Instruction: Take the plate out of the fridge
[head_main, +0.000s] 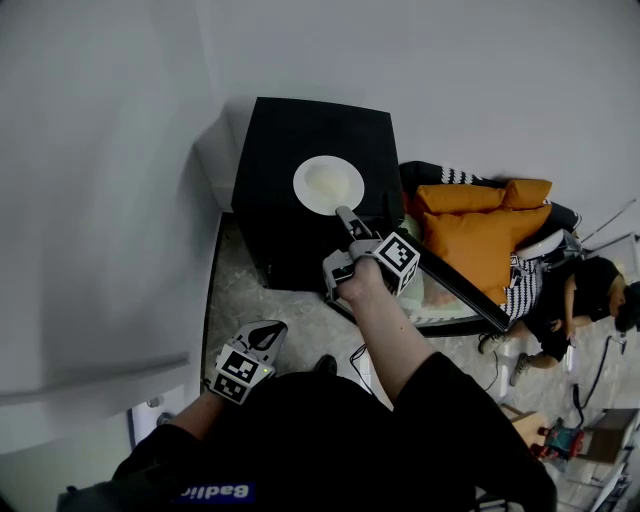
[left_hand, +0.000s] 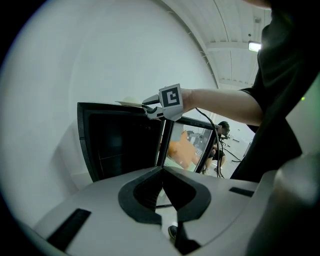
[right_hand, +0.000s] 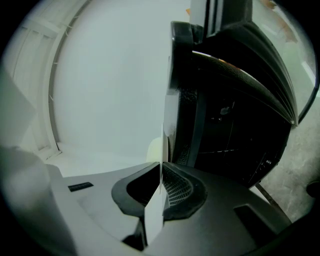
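Observation:
A white plate (head_main: 328, 185) lies flat over the top of the black mini fridge (head_main: 290, 130). My right gripper (head_main: 345, 212) is shut on the plate's near rim. In the right gripper view the plate (right_hand: 162, 145) shows edge-on as a thin white blade between the pads, with the fridge (right_hand: 235, 125) to its right. My left gripper (head_main: 270, 332) hangs low in front of the fridge, shut and holding nothing. The left gripper view shows its closed tips (left_hand: 162, 172), the fridge front (left_hand: 120, 145), and above it the right gripper (left_hand: 150, 107) on the plate (left_hand: 131, 103).
The fridge's glass door (head_main: 450, 285) stands open to the right. Behind it is a seat with orange cushions (head_main: 480, 235) and a person (head_main: 580, 300) sits on the floor further right. A white wall (head_main: 100, 200) runs along the left. A cable (head_main: 358, 355) lies on the floor.

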